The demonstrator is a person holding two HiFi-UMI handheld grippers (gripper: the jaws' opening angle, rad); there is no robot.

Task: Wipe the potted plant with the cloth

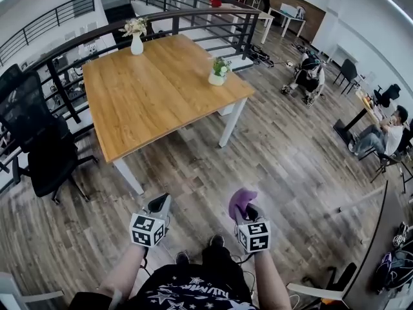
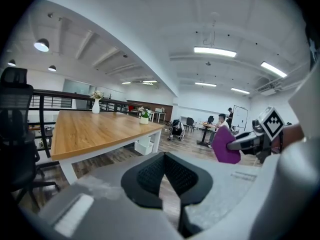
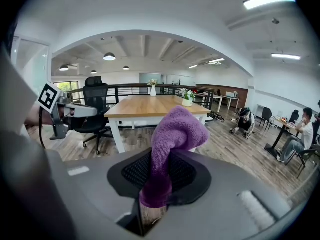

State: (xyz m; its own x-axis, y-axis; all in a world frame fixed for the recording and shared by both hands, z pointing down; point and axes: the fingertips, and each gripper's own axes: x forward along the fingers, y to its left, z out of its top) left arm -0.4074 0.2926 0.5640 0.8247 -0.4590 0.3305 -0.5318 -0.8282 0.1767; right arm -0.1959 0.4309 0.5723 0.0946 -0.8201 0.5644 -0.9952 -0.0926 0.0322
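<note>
**STOCK LIST: PLANT-WIPE SETUP, ITEMS PLACED REL. TO TABLE**

Landmark: table (image 1: 148,95). Rect. top in warm wood grain, white square-section legs.

1. Potted plant (image 1: 219,71). Small green sprigs w/ pale blooms in a squat, smooth white pot. Stands on table by its right edge, twd far corner. Well apart from both grippers.
2. Cloth (image 3: 172,139). Purple, nubby terry pile, bunched into a soft hump. Off the table, out past its near side.
3. Right gripper (image 3: 161,176). Grey shell, black dimpled pads. Jaws clamped on the cloth's lower fold, and the upper part flops over above the pads.
4. Left gripper (image 2: 167,176). Same build. Jaws closed together, nothing between. Also short of table's near side.
5. Vase (image 1: 136,41). White, bulbous w/ narrow neck, pale flowers. On table's far edge.
6. Office chair (image 1: 39,141). Black mesh back, star base. Beside table's left side.
7. Floor (image 1: 290,154). Grey-brown wood-look planks, under and round table.
</note>
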